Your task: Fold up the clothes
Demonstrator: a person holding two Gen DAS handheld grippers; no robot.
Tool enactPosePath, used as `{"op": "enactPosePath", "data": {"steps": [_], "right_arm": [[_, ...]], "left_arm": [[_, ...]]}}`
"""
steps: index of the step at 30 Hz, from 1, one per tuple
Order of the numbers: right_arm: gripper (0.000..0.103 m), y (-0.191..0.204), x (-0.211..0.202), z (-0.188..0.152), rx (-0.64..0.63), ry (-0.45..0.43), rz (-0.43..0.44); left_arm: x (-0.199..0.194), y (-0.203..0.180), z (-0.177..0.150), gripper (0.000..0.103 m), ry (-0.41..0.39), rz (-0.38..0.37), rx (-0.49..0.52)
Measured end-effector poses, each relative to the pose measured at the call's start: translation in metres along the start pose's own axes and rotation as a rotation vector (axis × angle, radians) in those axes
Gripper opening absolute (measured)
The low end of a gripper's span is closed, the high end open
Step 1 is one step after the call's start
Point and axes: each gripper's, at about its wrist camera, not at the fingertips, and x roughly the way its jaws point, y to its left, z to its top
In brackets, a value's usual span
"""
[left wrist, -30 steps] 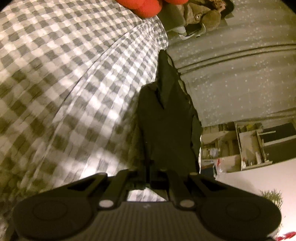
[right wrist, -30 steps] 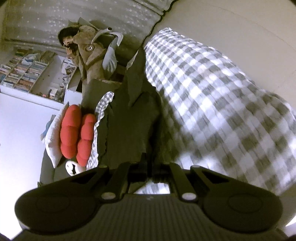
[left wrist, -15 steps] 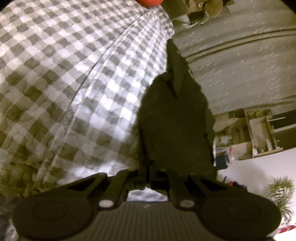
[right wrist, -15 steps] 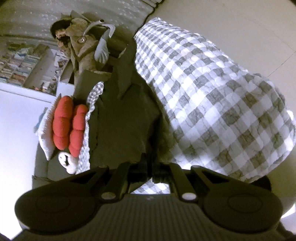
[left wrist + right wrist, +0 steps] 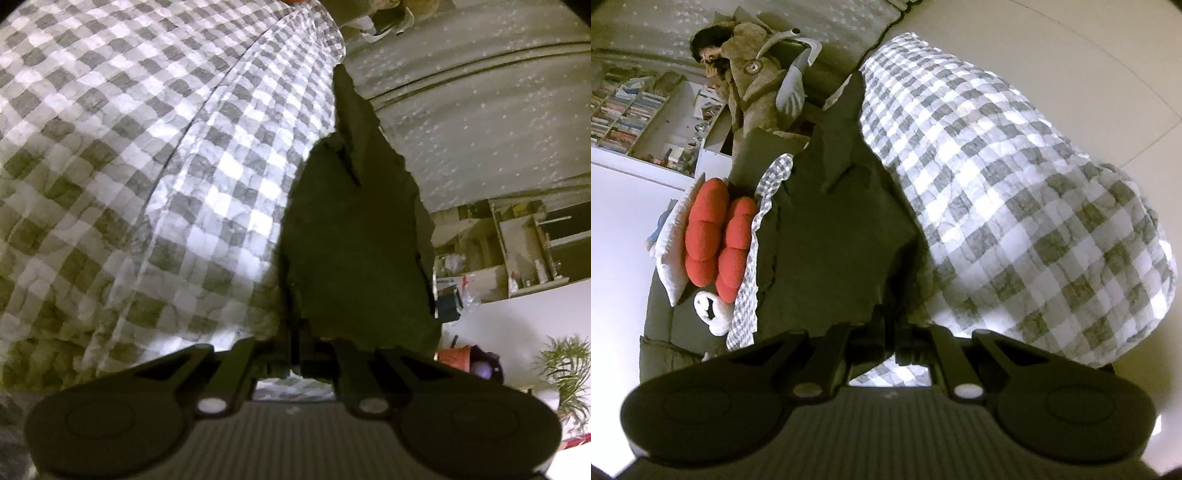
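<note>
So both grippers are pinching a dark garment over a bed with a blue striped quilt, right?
Not quite: the quilt is grey-and-white checked, not blue striped, as the right wrist view shows. The rest holds: the left gripper and right gripper both pinch the dark garment.

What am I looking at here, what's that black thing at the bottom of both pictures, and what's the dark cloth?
There is no robot here. A person holds a two-finger gripper in each hand, and each gripper carries a wide-angle camera looking forward along its fingers. So one picture is from the left gripper, the other from the right gripper; the black shape at the bottom is the tool's own body. Both are shut on a dark garment, each pinching an edge. It hangs beside a grey and white checked quilt. The right view also shows red cushions and a bookshelf.
</note>
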Motion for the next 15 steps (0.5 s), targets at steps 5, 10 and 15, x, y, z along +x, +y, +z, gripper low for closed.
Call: {"op": "enactPosePath", "data": {"steps": [5,10,15], "right_arm": [[0.011,0.000,-0.001,0.006,-0.019,-0.002,-0.020],[0.019,0.000,-0.003,0.011,-0.038,-0.003,-0.041],[0.049,0.006,-0.003,0.021,-0.072,-0.031,-0.042]], "left_arm": [[0.001,-0.003,0.001,0.004,0.021,0.043,0.056],[-0.012,-0.012,0.007,0.031,-0.026,0.085,0.162],[-0.013,-0.031,0.027,0.037,-0.098,0.102,0.234]]}}
